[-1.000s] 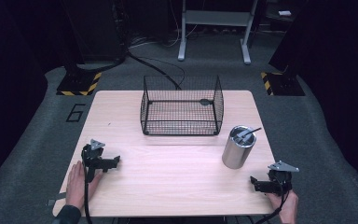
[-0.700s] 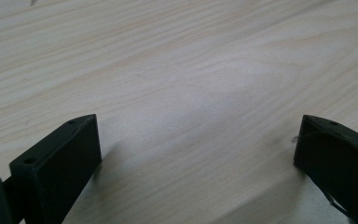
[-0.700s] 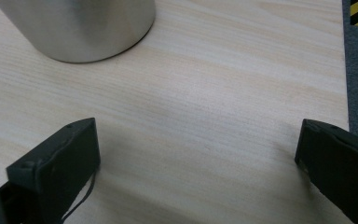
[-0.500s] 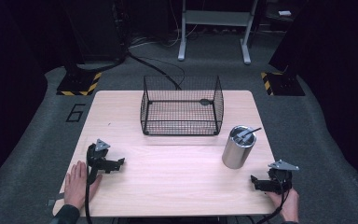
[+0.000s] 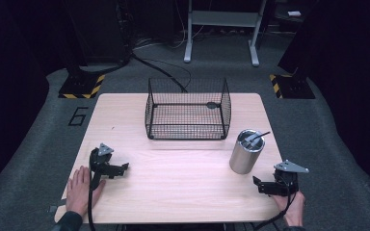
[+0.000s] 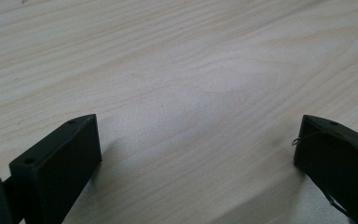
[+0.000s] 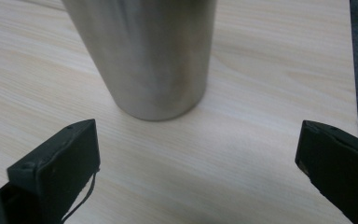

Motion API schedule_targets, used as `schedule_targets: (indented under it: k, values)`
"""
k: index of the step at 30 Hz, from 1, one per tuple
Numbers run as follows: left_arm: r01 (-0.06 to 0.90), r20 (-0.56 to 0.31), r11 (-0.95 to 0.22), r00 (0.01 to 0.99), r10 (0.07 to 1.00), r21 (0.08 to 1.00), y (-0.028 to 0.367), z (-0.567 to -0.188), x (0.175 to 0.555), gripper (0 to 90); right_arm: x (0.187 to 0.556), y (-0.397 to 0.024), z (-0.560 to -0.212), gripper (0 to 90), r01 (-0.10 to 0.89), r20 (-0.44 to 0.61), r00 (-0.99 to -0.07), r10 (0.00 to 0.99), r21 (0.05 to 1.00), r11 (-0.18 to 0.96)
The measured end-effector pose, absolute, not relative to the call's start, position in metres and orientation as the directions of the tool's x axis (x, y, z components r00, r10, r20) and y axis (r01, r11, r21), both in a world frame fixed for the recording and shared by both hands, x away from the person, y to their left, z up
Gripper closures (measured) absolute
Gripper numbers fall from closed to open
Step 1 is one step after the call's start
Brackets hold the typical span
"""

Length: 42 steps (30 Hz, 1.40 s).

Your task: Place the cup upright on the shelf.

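My left gripper point(image 5: 122, 169) rests near the table's front left, jaws pointing right and open; a hand point(image 5: 80, 188) lies flat on the wood beside it. In the left gripper view the gripper point(image 6: 198, 140) has only bare wood between its wide-apart jaws. My right gripper point(image 5: 257, 185) sits at the front right, held by a hand, jaws open and pointing left. A steel cup point(image 5: 245, 151) with a dark utensil point(image 5: 257, 137) in it stands just beyond that gripper. In the right gripper view the cup point(image 7: 144, 56) rises a short way ahead of the gripper point(image 7: 198, 144), apart from both jaws.
A black wire basket point(image 5: 188, 129) stands at the table's back middle, with a small dark thing point(image 5: 212, 104) at its far side. The wooden table point(image 5: 183, 187) ends close behind both grippers. Dark floor, cables and stand legs lie beyond.
The left gripper has shifted slightly to the right and toward the near edge. The right gripper and the cup have not moved.
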<state>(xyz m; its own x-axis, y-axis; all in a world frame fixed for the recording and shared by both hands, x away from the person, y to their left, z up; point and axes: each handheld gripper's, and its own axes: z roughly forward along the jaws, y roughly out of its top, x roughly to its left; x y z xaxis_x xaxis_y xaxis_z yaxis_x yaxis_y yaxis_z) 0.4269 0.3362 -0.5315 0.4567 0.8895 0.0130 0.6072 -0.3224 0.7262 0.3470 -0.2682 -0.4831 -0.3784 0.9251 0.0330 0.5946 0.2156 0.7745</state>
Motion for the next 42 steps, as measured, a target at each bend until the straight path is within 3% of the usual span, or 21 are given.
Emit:
schedule_targets:
  k: [15, 42]
  values:
    - [0.61, 0.012, -0.323, 0.457, 0.889, 0.724, 0.336, -0.531, 0.427, 0.3, 0.362, -0.235, -0.443, 0.0, 0.522, 0.008, -0.428, 0.904, 0.819, 0.239]
    - [0.617, 0.01, -0.32, 0.451, 0.892, 0.719, 0.335, -0.531, 0.427, 0.2, 0.403, -0.216, -0.442, 0.0, 0.457, 0.049, -0.395, 0.917, 0.877, 0.15]
